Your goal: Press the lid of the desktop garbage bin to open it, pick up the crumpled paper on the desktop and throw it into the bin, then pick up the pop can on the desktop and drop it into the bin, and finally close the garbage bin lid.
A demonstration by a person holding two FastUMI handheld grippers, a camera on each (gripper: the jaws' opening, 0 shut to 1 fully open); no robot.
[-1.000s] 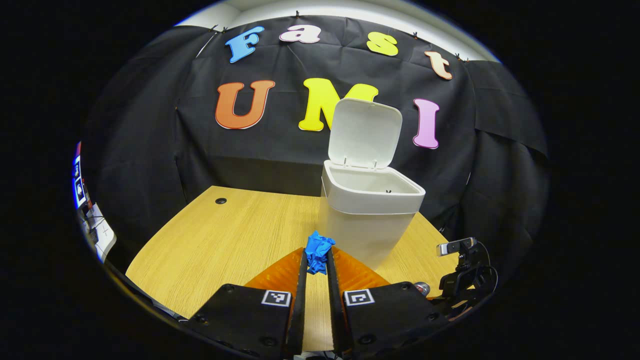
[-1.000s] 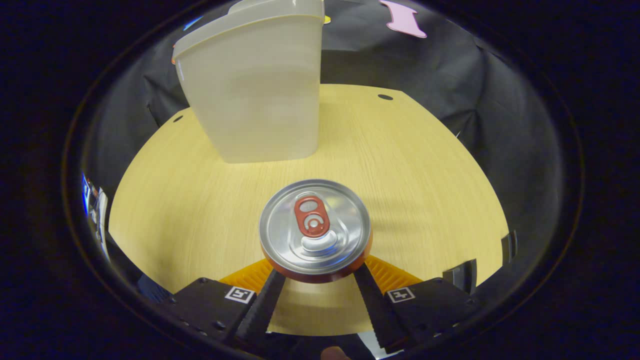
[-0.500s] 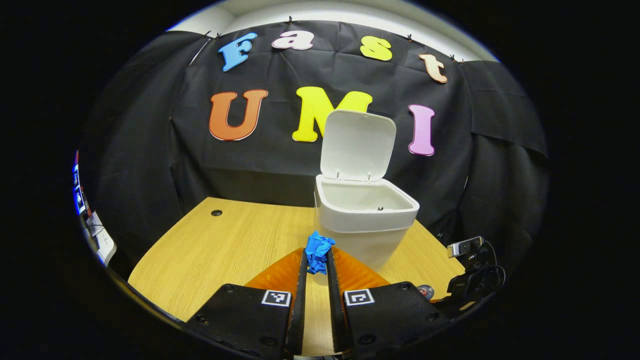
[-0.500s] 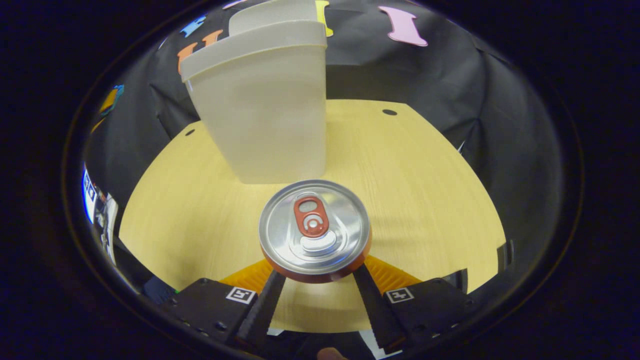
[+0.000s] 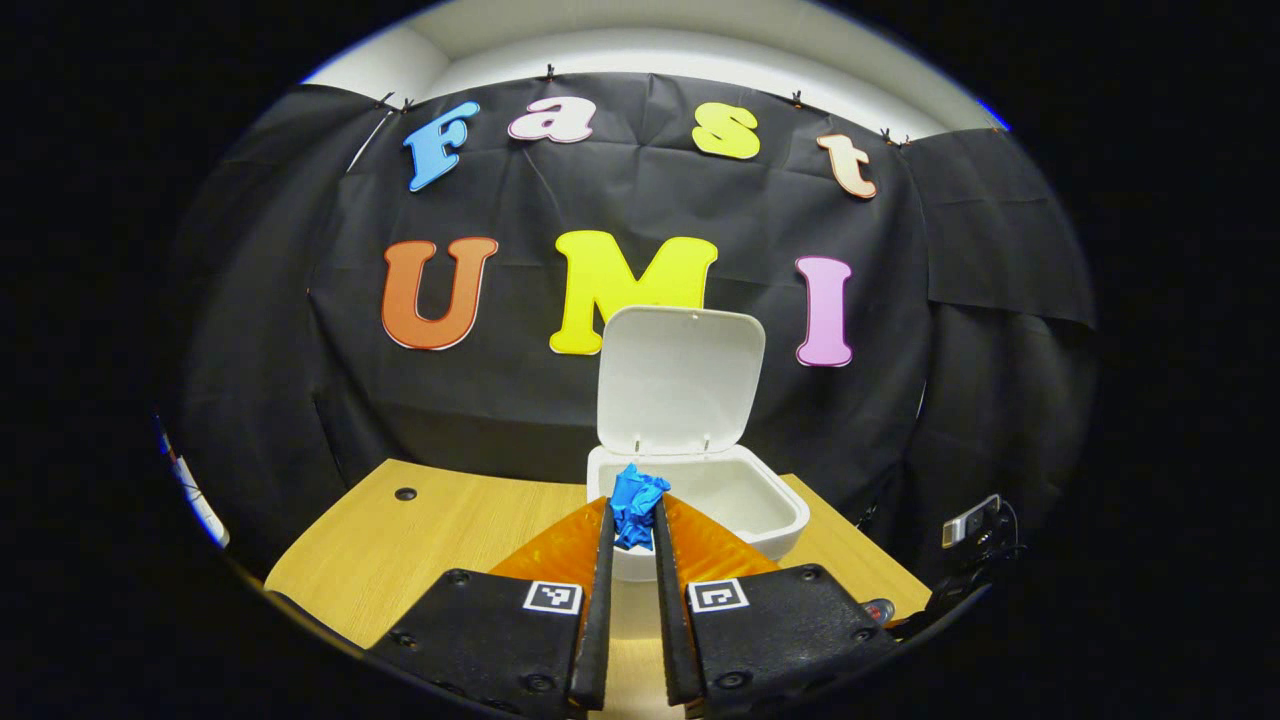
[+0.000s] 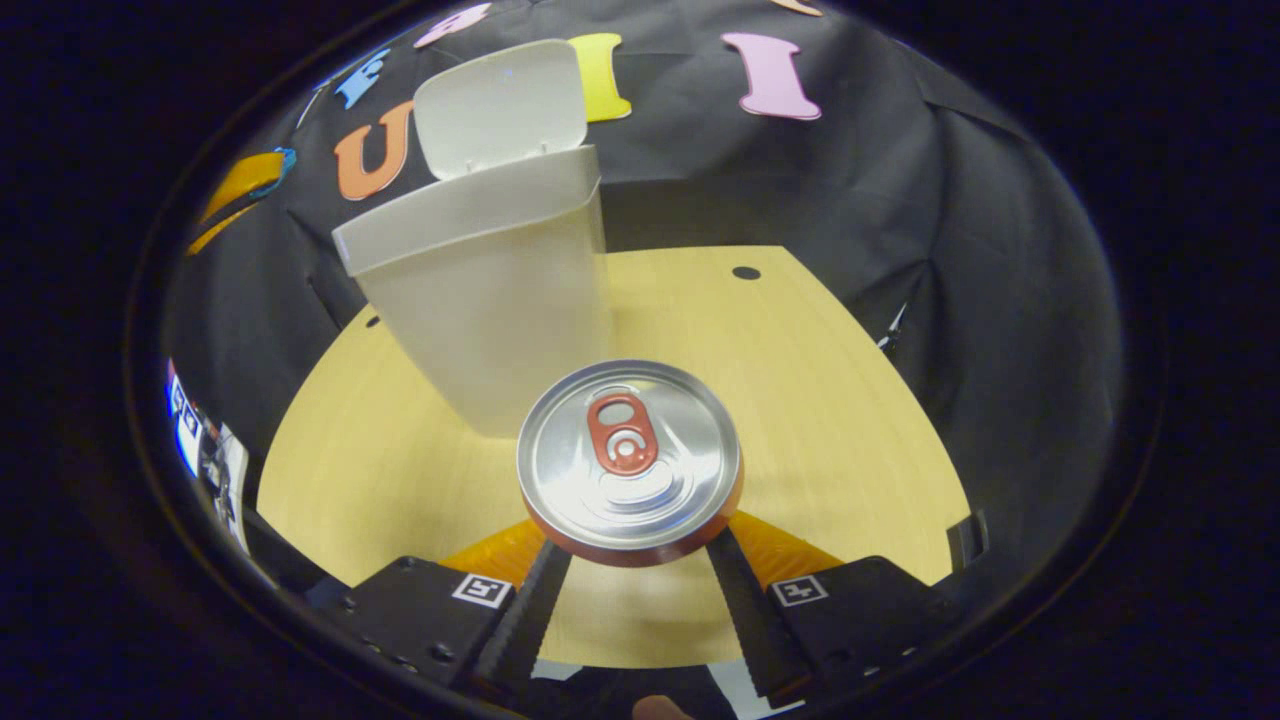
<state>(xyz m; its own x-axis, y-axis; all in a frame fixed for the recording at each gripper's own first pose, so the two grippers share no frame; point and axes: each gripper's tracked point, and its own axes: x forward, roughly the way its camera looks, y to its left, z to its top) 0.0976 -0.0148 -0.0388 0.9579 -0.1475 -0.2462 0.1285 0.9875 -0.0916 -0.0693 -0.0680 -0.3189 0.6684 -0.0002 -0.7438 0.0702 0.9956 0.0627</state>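
Note:
The blue crumpled paper point(image 5: 634, 503) is pinched between the fingertips of my left gripper point(image 5: 631, 522), which is shut on it, held high just in front of the near rim of the white garbage bin point(image 5: 765, 520). The bin's lid point(image 5: 681, 380) stands upright and open. In the right gripper view, the pop can point(image 6: 630, 460) with its silver top and red tab sits between the fingers of my right gripper point(image 6: 634, 545), shut on its sides and held above the desk. Beyond the can stands the bin point(image 6: 490, 310), with its lid point(image 6: 500, 110) raised. The left gripper point(image 6: 235, 195) appears far off at upper left.
The wooden desk point(image 6: 830, 400) has cable holes at its far corners point(image 6: 745, 272). A small camera on a stand point(image 5: 970, 525) sits off the desk's right edge in the left gripper view. Black cloth walls close the booth behind.
My left gripper rose with the paper and now sits level with the bin's opening. My right gripper lifted the can and drew back; the bin looks smaller and its lid came into view.

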